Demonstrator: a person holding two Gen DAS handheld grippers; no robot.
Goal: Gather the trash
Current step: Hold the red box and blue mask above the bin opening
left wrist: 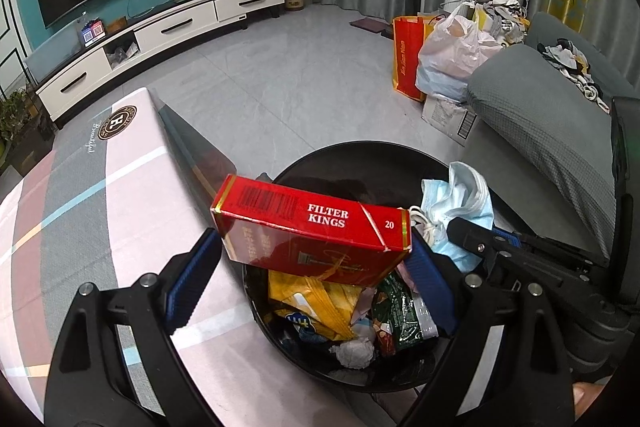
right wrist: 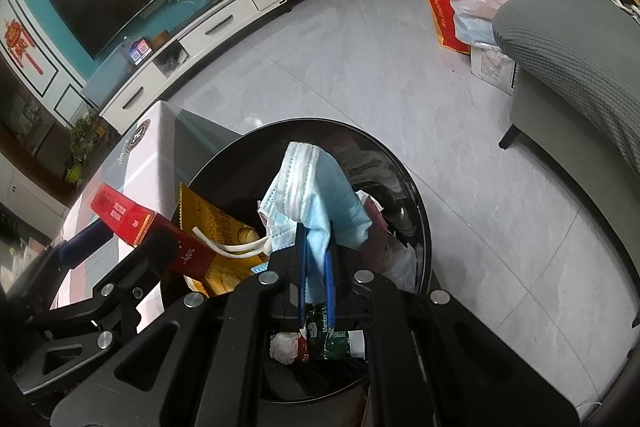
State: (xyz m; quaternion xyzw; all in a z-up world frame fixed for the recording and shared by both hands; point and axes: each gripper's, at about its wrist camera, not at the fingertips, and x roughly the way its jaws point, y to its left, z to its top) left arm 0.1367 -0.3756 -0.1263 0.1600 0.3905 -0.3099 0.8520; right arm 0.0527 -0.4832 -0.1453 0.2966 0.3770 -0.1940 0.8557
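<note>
My left claw (left wrist: 316, 259) stands wide, clamped across the ends of a red cardboard cigarette box (left wrist: 312, 227) above the round black trash bin (left wrist: 360, 163). My right claw (right wrist: 316, 267) is pinched narrow on a crumpled light-blue face mask (right wrist: 320, 195) over the same bin, right of the patterned table (left wrist: 100, 195).

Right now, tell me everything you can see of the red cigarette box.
The red cigarette box is a flat glossy cardboard pack with gold edging, a barcode, white "FILTER KINGS" lettering and a "20" on its narrow side, plus gold print on its broad face. It looks closed and undamaged. It lies lengthwise between the blue pads of the left gripper, which press on its two ends. It hangs tilted over the near rim of the black trash bin, above the wrappers inside, beside the table edge.
</note>
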